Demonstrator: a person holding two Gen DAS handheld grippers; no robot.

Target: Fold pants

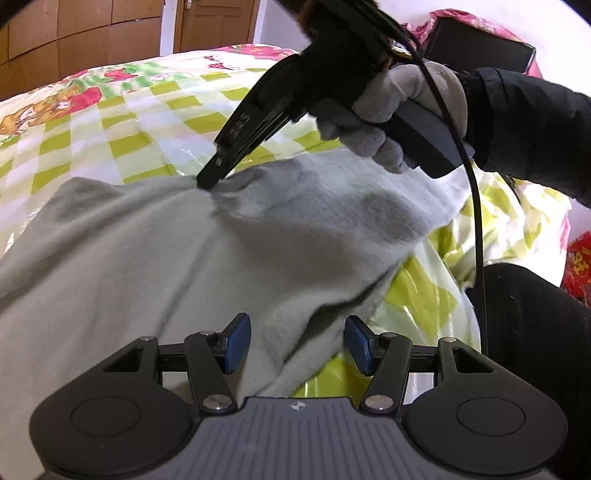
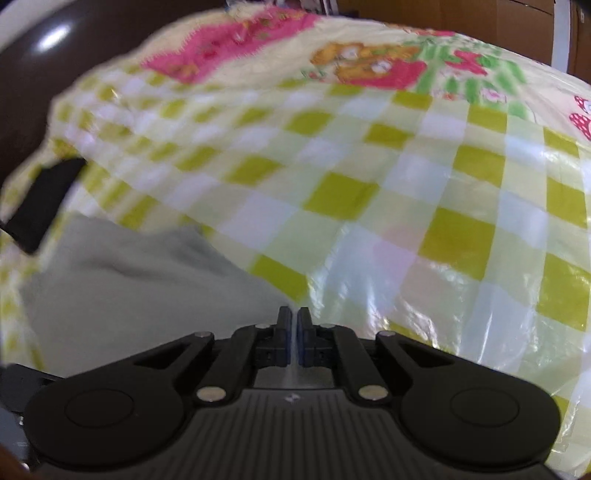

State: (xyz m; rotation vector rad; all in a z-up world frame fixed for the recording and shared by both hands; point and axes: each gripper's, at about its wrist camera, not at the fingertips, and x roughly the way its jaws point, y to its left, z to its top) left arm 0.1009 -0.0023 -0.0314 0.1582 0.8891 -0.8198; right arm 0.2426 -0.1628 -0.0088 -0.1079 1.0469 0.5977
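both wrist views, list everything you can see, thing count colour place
pants: one, pale grey, spread on the bed, one fold pinched up
bed cover: one, yellow-green and white check with pink cartoon prints, under shiny clear plastic
black box: one, far right on pink bedding
wooden door: one, brown, behind the bed
cable: one, black, hanging from the right gripper
left gripper: black, blue pads, open over the pants
right gripper: black, shut on the pants
gloved hand: one, grey glove, black sleeve, holding the right gripper
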